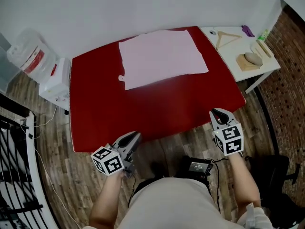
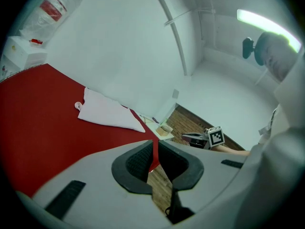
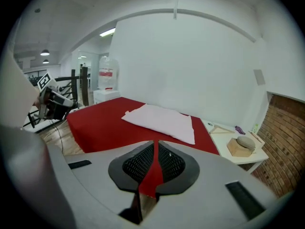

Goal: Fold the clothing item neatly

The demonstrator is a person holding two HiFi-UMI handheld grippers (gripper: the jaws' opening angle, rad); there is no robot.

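Pink garment (image 1: pixel 162 58) lies flat as a neat rectangle on the far half of the red table (image 1: pixel 157 111). Left gripper (image 1: pixel 135 136) and right gripper (image 1: pixel 218 112) hover at the near edge, well apart from it. Both claws are pinched nearly closed, empty.

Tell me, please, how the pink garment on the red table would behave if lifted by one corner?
Probably floppy and light: the pink garment lies thin and flat, so it would likely droop. Pushed across the red table, it might bunch rather than slide.
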